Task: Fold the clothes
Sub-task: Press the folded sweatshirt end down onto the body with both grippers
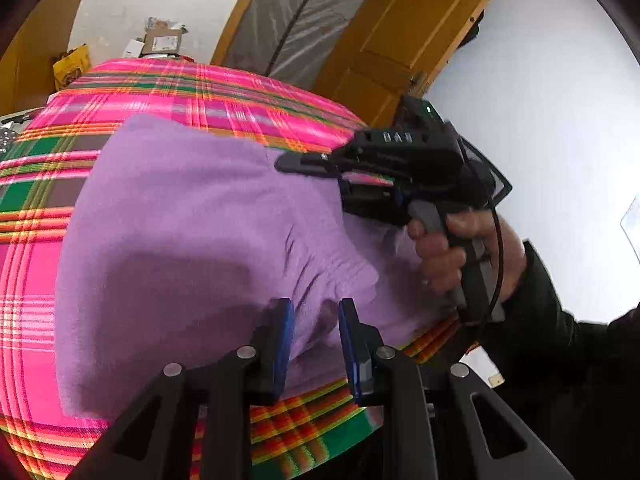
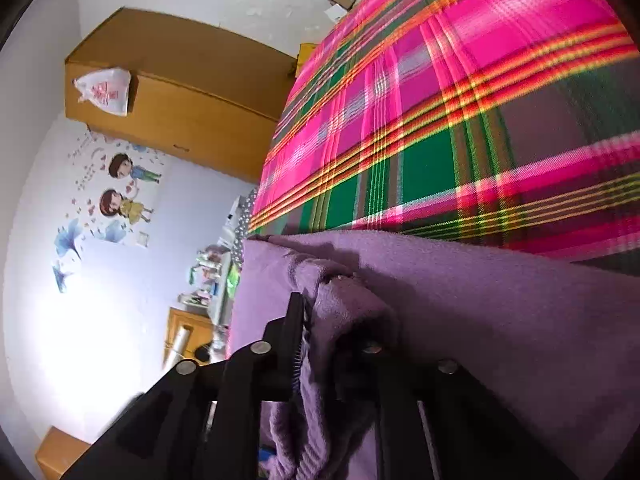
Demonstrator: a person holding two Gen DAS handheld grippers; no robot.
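A purple garment (image 1: pixel 192 240) is spread on the plaid cloth (image 1: pixel 240 96). A bunched fold is clamped in the right gripper (image 2: pixel 340 320); the left gripper (image 1: pixel 316 328) is held part open — nothing pinched — above the garment's near edge.

A bed (image 1: pixel 224 92) carries everything here, covered by a bright plaid blanket (image 2: pixel 460 92) in pink, green, orange and grey checks. Directly on the blanket lies a lilac fleece garment (image 1: pixel 192 220), spread broadly with gathered wrinkles along one side and its near edge close to the bed's edge
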